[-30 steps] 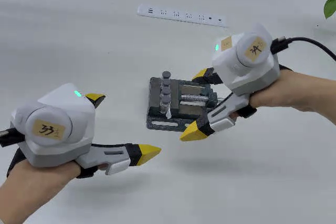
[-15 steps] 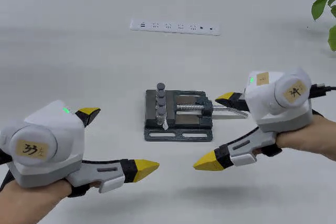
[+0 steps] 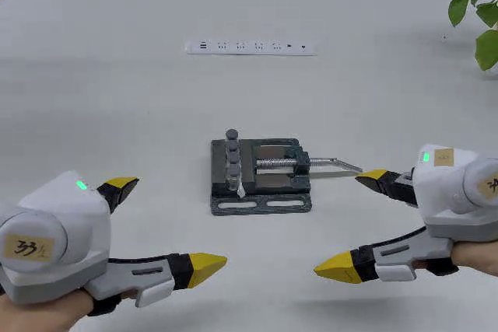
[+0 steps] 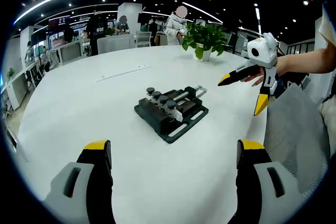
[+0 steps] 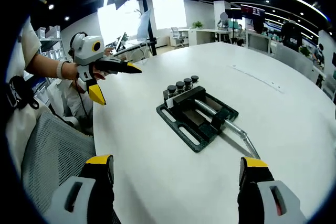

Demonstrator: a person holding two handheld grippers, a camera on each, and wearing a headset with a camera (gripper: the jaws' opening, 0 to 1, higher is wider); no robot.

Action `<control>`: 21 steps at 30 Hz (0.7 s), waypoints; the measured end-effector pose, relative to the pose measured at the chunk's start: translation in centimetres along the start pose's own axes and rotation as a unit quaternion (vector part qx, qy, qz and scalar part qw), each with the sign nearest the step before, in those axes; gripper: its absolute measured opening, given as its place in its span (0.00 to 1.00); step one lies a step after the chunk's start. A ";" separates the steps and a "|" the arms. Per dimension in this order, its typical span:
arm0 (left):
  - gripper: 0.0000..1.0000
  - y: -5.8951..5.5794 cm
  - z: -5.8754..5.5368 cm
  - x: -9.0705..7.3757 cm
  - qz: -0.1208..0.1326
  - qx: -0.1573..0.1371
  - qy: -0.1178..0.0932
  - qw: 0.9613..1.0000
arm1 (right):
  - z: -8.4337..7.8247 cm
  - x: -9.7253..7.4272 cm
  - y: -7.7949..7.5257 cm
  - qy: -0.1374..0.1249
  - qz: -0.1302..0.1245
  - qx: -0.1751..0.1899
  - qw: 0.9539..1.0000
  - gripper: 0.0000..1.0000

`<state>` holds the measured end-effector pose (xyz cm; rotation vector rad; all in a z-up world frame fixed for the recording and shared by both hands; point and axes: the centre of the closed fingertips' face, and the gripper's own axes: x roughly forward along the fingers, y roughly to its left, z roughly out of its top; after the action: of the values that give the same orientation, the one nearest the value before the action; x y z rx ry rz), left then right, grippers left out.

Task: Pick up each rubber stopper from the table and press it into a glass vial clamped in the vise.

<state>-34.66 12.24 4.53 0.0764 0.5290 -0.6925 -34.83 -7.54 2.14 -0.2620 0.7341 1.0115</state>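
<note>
Left gripper (image 3: pixel 171 223), right gripper (image 3: pixel 350 223) hover low over near side of white table (image 3: pixel 117 99), jaws spread wide, nothing held. Open tabletop separates them. Beyond, at centre, dark vise (image 3: pixel 261 180) clamps row of four vials (image 3: pixel 232 170), each topped with grey stopper (image 3: pixel 232 134); vise handle (image 3: pixel 342 165) points toward right gripper, short of it. Farther back, power strip (image 3: pixel 250 47); plant (image 3: pixel 475 13) at far right edge.
</note>
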 end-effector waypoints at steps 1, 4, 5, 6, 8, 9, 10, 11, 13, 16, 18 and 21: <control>0.99 0.0 -0.1 0.0 0.001 0.000 0.002 1.000 | -0.2 -0.2 -0.2 -0.005 -0.003 0.003 1.000 0.99; 0.99 0.1 -0.2 -0.2 0.004 -0.004 0.002 1.000 | -0.6 -0.7 -0.5 -0.010 -0.016 0.010 1.000 0.99; 0.99 0.1 -0.3 -0.3 0.005 -0.005 0.002 1.000 | -0.6 -0.8 -0.7 -0.014 -0.020 0.011 1.000 0.99; 0.99 0.1 -0.4 -0.4 0.006 -0.007 0.003 1.000 | -0.5 -1.1 -0.8 -0.023 -0.025 0.014 0.999 0.99; 0.99 0.2 -0.5 -0.6 0.008 -0.007 0.005 1.000 | -0.3 -1.4 -0.9 -0.032 -0.033 0.020 0.999 0.99; 0.99 0.2 -0.6 -0.7 0.009 -0.008 0.005 1.000 | -0.2 -1.7 -0.9 -0.037 -0.035 0.021 0.999 0.99; 0.99 0.3 -0.8 -0.8 0.010 -0.010 0.006 1.000 | -0.2 -1.8 -1.0 -0.041 -0.040 0.020 0.998 0.99; 0.99 0.4 -0.8 -0.8 0.013 -0.011 0.006 1.000 | -0.2 -1.9 -1.0 -0.041 -0.041 0.020 0.998 0.99; 0.99 0.4 -0.8 -1.0 0.016 -0.016 0.003 1.000 | -0.4 -2.0 -1.0 -0.036 -0.044 0.018 0.998 0.99; 0.99 0.3 -0.9 -1.2 0.018 -0.017 0.003 1.000 | -0.5 -2.2 -0.9 -0.038 -0.042 0.022 0.998 0.99; 0.99 0.3 -1.1 -1.3 0.019 -0.020 0.004 1.000 | -0.5 -2.2 -0.8 -0.038 -0.046 0.019 0.998 0.99; 0.99 0.3 -1.2 -1.6 0.023 -0.022 0.003 0.999 | -0.5 -2.3 -0.8 -0.042 -0.046 0.025 0.998 0.99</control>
<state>-36.03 13.72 4.21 0.0493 0.5467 -0.6359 -35.10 -9.82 3.21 -0.2081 0.6646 0.9109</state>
